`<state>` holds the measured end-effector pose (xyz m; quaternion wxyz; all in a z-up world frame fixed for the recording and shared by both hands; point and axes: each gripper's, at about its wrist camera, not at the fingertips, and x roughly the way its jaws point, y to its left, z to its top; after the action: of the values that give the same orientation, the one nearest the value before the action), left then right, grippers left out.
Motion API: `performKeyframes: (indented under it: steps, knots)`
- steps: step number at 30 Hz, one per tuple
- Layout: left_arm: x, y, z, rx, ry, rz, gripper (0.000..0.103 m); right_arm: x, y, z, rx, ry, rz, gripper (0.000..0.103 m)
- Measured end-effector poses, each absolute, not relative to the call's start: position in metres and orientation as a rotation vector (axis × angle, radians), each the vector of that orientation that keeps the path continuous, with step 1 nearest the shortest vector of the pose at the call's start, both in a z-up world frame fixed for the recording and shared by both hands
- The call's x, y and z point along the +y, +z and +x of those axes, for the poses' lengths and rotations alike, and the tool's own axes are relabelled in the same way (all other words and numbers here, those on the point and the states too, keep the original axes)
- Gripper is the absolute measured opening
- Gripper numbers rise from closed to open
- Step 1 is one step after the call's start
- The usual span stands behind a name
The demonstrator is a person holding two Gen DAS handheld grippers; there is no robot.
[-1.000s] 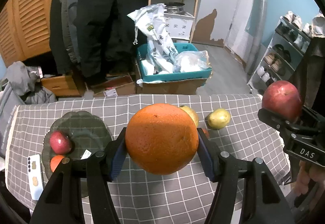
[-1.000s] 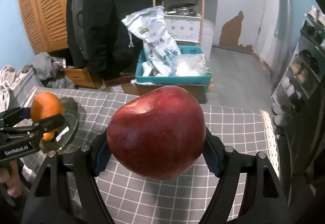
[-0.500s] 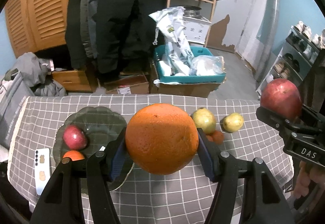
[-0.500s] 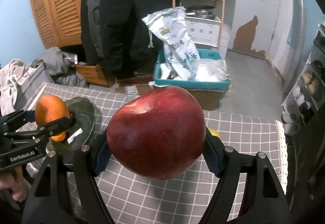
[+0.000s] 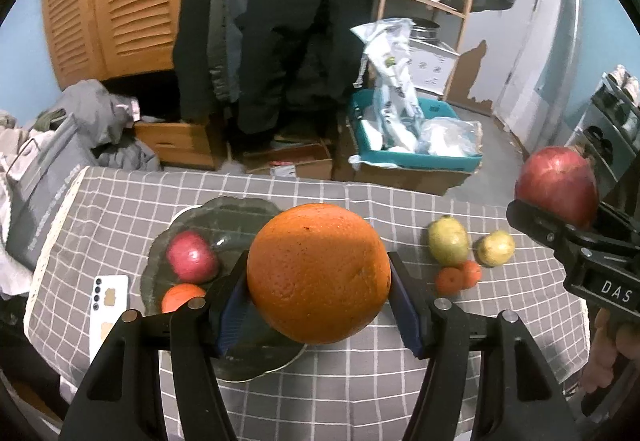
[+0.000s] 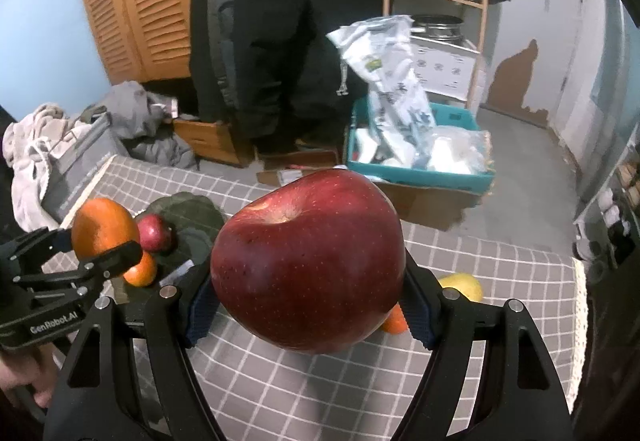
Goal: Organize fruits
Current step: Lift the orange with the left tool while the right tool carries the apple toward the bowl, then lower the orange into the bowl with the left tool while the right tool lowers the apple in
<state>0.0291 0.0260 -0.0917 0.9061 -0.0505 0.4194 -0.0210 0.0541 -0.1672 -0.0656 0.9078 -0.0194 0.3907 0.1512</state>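
Note:
My left gripper is shut on a large orange and holds it above the near right part of a dark glass plate. The plate holds a small red apple and a small orange. My right gripper is shut on a big red apple, held above the checked cloth; it also shows in the left wrist view. Two yellow-green fruits and two small tangerines lie on the cloth to the right of the plate.
A white phone lies left of the plate near the table's left edge. Beyond the far edge stand a teal crate on a cardboard box, hanging coats, a wooden shelf and a grey bag.
Both grippers have swung to the left with their fruits. The plate now lies nearer the middle of the left view, under the held orange. Both grips are unchanged.

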Motion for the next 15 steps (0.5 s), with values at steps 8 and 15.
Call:
performKeyframes:
  steps: [8, 15]
  knots:
    - [0.057, -0.106, 0.028, 0.897, 0.006, -0.128, 0.065, -0.129, -0.074, 0.067, 0.831, 0.369, -0.053, 0.077]
    - [0.077, -0.125, 0.030, 0.935, 0.047, -0.145, 0.065, -0.096, -0.087, 0.078, 0.860, 0.415, -0.076, 0.077]
